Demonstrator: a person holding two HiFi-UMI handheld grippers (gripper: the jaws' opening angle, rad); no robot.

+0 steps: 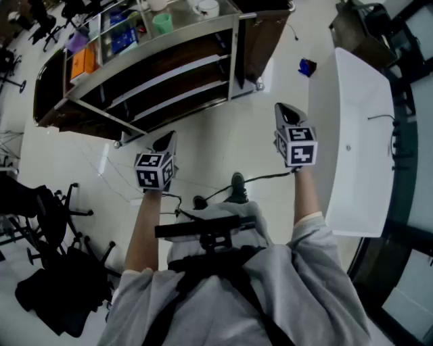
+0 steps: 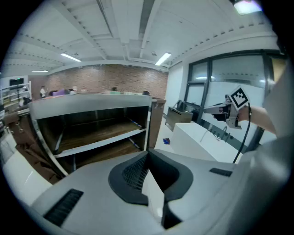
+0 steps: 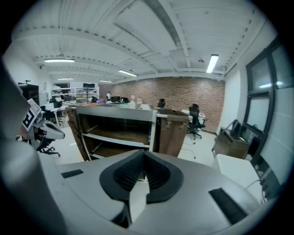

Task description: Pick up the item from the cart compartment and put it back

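Note:
The steel and wood cart (image 1: pixel 169 61) stands ahead of me, its open shelves facing me. Its top compartments hold an orange box (image 1: pixel 82 62), blue packs (image 1: pixel 124 39), a green cup (image 1: pixel 162 23) and a white cup (image 1: pixel 206 8). My left gripper (image 1: pixel 167 139) hovers over the floor short of the cart's lower shelf, shut and empty. My right gripper (image 1: pixel 285 108) is held out to the right of the cart, also shut with nothing in it. Both gripper views show the cart (image 2: pixel 92 133) (image 3: pixel 119 128) a step away beyond closed jaws (image 2: pixel 147 155) (image 3: pixel 143 155).
A long white counter (image 1: pixel 352 135) runs along the right. A small blue object (image 1: pixel 306 66) lies on the floor between it and the cart. Black office chairs (image 1: pixel 47 216) crowd the left. My feet (image 1: pixel 237 186) stand on pale floor.

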